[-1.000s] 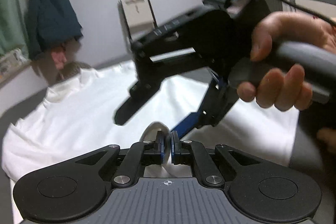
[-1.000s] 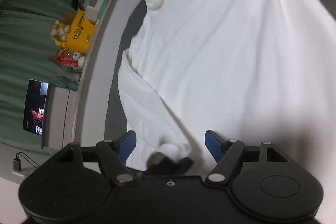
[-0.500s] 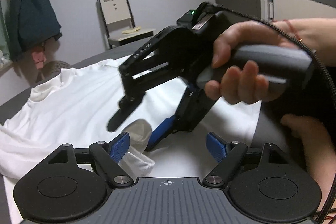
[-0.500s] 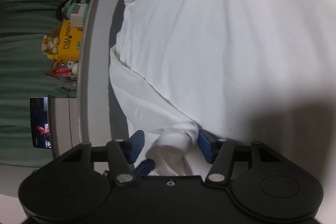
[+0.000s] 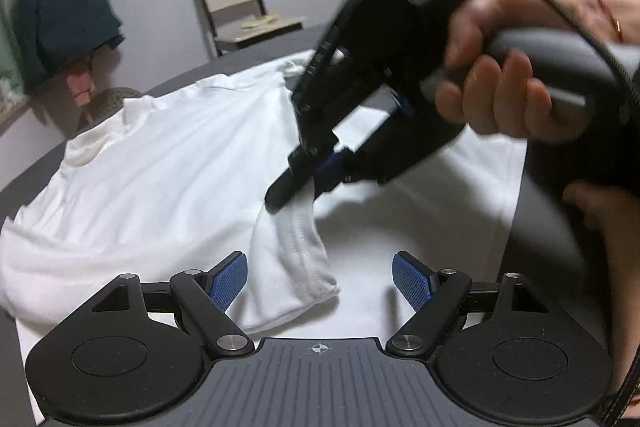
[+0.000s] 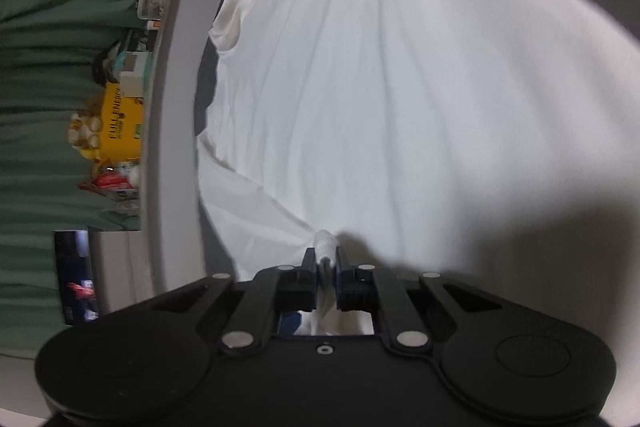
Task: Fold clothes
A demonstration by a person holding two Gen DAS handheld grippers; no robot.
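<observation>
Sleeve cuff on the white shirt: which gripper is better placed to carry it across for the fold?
Right. The right gripper is already shut on the sleeve cuff, which is pinched between its fingers. The left gripper is open, holding nothing, just short of the cuff lying on the white shirt.

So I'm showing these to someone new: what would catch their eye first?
Probably the right tool, gripped in a hand at centre of the left wrist view, shut on the sleeve cuff of a white shirt spread over the dark table. Below it, the left tool gapes open.
</observation>
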